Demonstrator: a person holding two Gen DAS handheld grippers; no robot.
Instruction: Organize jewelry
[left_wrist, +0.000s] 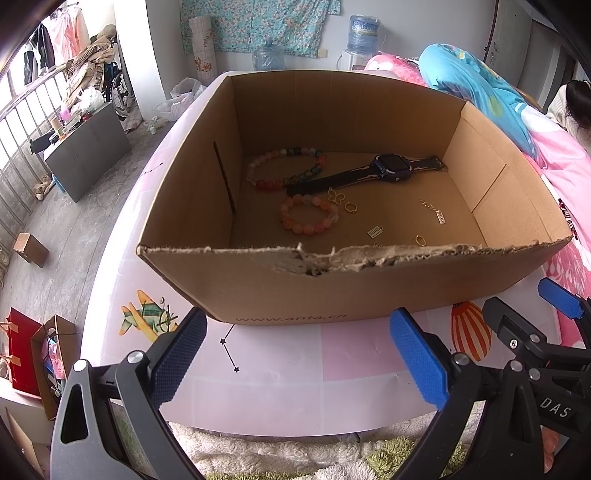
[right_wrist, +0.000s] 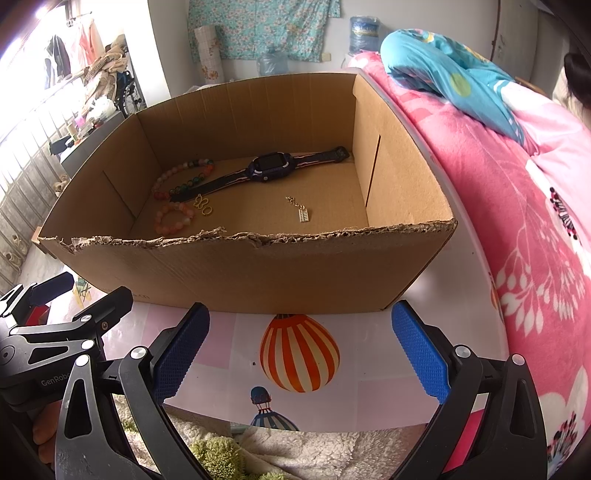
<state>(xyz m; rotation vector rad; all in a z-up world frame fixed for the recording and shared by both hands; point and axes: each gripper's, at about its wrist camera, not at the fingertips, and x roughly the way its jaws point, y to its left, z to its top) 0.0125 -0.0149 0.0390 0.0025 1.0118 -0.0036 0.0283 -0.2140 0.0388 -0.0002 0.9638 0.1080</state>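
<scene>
An open cardboard box (left_wrist: 280, 291) (right_wrist: 258, 266) stands on a white table with cartoon prints. Inside lie a dark watch (left_wrist: 388, 168) (right_wrist: 271, 167), a multicoloured bead bracelet (left_wrist: 286, 166) (right_wrist: 184, 177), an orange-pink bead bracelet (left_wrist: 309, 216) (right_wrist: 173, 218), a gold butterfly charm (left_wrist: 335, 195) (right_wrist: 201, 201), gold rings (left_wrist: 351, 207) (right_wrist: 207, 211) and a chain with a tag (left_wrist: 434, 211) (right_wrist: 300, 210). My left gripper (left_wrist: 299, 354) is open and empty in front of the box. My right gripper (right_wrist: 301, 354) is open and empty beside it, seen at the left view's right edge (left_wrist: 524, 325).
The table (left_wrist: 258, 391) (right_wrist: 369, 347) has a rounded front edge with a fluffy rug (left_wrist: 295, 454) below. A bed with a pink blanket (right_wrist: 517, 221) and a blue quilt (left_wrist: 476, 88) lies to the right. Paper bags (left_wrist: 40, 358) stand on the floor at left.
</scene>
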